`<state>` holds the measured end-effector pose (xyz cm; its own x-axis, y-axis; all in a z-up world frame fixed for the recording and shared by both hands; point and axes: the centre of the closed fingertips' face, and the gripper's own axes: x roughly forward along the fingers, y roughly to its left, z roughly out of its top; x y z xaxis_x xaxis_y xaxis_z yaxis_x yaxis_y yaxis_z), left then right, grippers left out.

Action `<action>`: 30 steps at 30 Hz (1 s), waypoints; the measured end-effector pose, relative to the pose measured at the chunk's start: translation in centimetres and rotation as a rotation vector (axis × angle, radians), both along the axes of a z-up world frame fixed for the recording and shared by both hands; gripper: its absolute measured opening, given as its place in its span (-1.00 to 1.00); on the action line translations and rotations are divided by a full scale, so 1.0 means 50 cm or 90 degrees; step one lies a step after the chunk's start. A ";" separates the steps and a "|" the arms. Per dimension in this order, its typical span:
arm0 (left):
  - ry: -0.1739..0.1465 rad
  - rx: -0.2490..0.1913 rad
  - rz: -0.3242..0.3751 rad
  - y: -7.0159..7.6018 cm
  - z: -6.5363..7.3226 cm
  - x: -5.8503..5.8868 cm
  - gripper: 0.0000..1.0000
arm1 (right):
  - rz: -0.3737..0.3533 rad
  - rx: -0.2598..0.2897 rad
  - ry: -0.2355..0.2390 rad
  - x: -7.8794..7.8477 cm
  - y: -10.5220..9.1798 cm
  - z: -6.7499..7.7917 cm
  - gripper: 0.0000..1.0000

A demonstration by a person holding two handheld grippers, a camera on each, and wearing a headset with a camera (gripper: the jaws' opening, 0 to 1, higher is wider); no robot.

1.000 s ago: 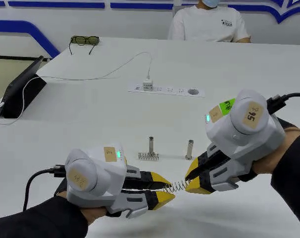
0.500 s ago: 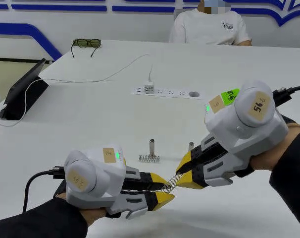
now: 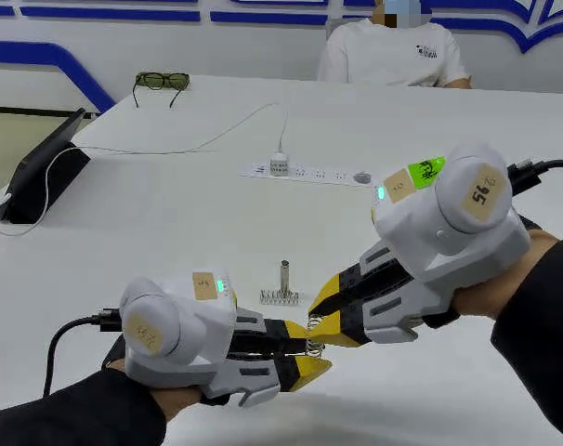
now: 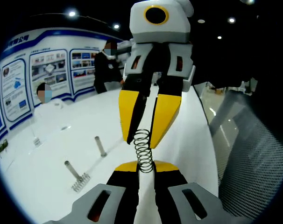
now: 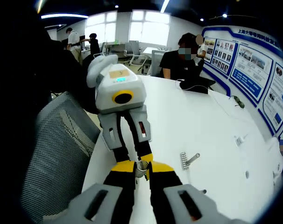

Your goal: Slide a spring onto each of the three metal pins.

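While the left gripper and the right gripper each clench an end of one spring above the surface, little seems done: one pin and another pin stand bare, a second spring lying beside the latter.

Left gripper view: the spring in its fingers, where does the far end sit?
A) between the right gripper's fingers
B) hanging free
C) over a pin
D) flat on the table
A: the spring rises from the left gripper, and its top coil sits between the yellow fingers of the right gripper.
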<state>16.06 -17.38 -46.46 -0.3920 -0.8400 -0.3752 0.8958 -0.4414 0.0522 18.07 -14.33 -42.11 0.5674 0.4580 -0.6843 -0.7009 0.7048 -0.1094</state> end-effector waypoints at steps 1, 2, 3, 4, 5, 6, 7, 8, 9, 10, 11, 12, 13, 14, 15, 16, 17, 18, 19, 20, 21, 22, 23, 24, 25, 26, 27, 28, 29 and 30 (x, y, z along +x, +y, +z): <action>0.001 -0.001 0.001 0.000 0.001 0.000 -0.78 | -0.001 0.001 -0.001 0.001 0.001 0.001 -0.76; 0.001 -0.001 0.001 -0.001 0.001 0.001 -0.78 | -0.001 0.002 -0.002 0.002 0.001 0.001 -0.76; 0.002 -0.002 0.002 -0.001 0.002 0.002 -0.78 | -0.003 0.004 -0.005 0.003 0.001 0.001 -0.76; 0.002 -0.002 0.002 -0.001 0.002 0.002 -0.78 | -0.004 0.005 -0.005 0.004 0.001 0.001 -0.76; 0.003 -0.002 0.003 -0.001 0.001 0.002 -0.78 | -0.005 0.007 -0.006 0.004 0.001 0.001 -0.76; 0.003 -0.003 0.003 -0.001 0.001 0.002 -0.78 | -0.005 0.008 -0.007 0.005 0.002 0.001 -0.76; 0.003 -0.003 0.003 -0.001 0.001 0.002 -0.78 | -0.006 0.008 -0.008 0.005 0.002 0.000 -0.77; 0.003 -0.003 0.003 -0.001 -0.001 0.002 -0.78 | -0.006 0.009 -0.006 0.004 0.002 -0.001 -0.77; 0.002 -0.002 0.003 -0.001 -0.002 0.002 -0.78 | -0.006 0.008 -0.006 0.004 0.002 -0.002 -0.77; 0.002 -0.002 0.004 -0.001 -0.002 0.003 -0.78 | -0.006 0.007 -0.005 0.004 0.001 -0.002 -0.77; 0.003 -0.002 0.004 -0.001 -0.002 0.003 -0.78 | -0.007 0.007 -0.004 0.004 0.001 -0.002 -0.77; 0.005 -0.002 0.004 -0.001 -0.002 0.003 -0.77 | -0.007 0.007 -0.004 0.004 0.000 -0.002 -0.77; 0.007 -0.002 0.005 -0.002 -0.002 0.004 -0.77 | -0.008 0.006 -0.004 0.004 -0.001 -0.001 -0.77; 0.007 -0.003 0.006 -0.003 -0.001 0.004 -0.77 | -0.009 0.006 -0.004 0.004 -0.003 -0.001 -0.77; 0.008 -0.005 0.008 -0.004 0.001 0.005 -0.75 | -0.010 0.005 -0.003 0.004 -0.004 -0.001 -0.77; 0.010 -0.007 0.010 -0.005 0.002 0.006 -0.72 | -0.011 0.005 -0.003 0.004 -0.006 -0.001 -0.77; 0.012 -0.007 0.011 -0.006 0.003 0.007 -0.69 | -0.012 0.005 -0.003 0.004 -0.007 -0.001 -0.77; 0.013 -0.008 0.014 -0.006 0.003 0.009 -0.67 | -0.013 0.004 -0.002 0.003 -0.008 -0.001 -0.77; 0.013 -0.009 0.015 -0.006 0.004 0.009 -0.66 | -0.014 0.004 -0.002 0.003 -0.009 -0.001 -0.77; 0.016 -0.008 0.017 -0.006 0.004 0.011 -0.65 | -0.016 0.003 -0.002 0.003 -0.012 -0.001 -0.77; 0.018 -0.009 0.019 -0.005 0.005 0.012 -0.62 | -0.017 0.002 -0.002 0.002 -0.014 -0.001 -0.77; 0.019 -0.010 0.021 -0.004 0.005 0.014 -0.60 | -0.019 0.003 -0.002 0.002 -0.016 0.000 -0.77; 0.021 -0.009 0.026 -0.003 0.005 0.016 -0.58 | -0.022 0.003 -0.003 0.002 -0.020 0.000 -0.77; 0.023 -0.009 0.028 -0.002 0.005 0.018 -0.55 | -0.024 0.003 -0.004 0.002 -0.024 0.001 -0.77; 0.025 -0.009 0.032 -0.001 0.005 0.021 -0.53 | -0.029 0.003 -0.005 0.002 -0.029 0.002 -0.77; 0.027 -0.010 0.035 0.000 0.006 0.023 -0.51 | -0.032 0.004 -0.006 0.002 -0.032 0.003 -0.77; 0.028 -0.010 0.038 0.000 0.006 0.026 -0.49 | -0.034 0.004 -0.006 0.002 -0.034 0.004 -0.77; 0.030 -0.011 0.042 0.001 0.007 0.029 -0.48 | -0.037 0.003 -0.007 0.003 -0.038 0.006 -0.77; 0.032 -0.011 0.044 0.002 0.007 0.031 -0.47 | -0.038 0.003 -0.009 0.003 -0.041 0.007 -0.77; 0.035 -0.012 0.049 0.002 0.008 0.035 -0.44 | -0.042 0.003 -0.010 0.003 -0.045 0.010 -0.77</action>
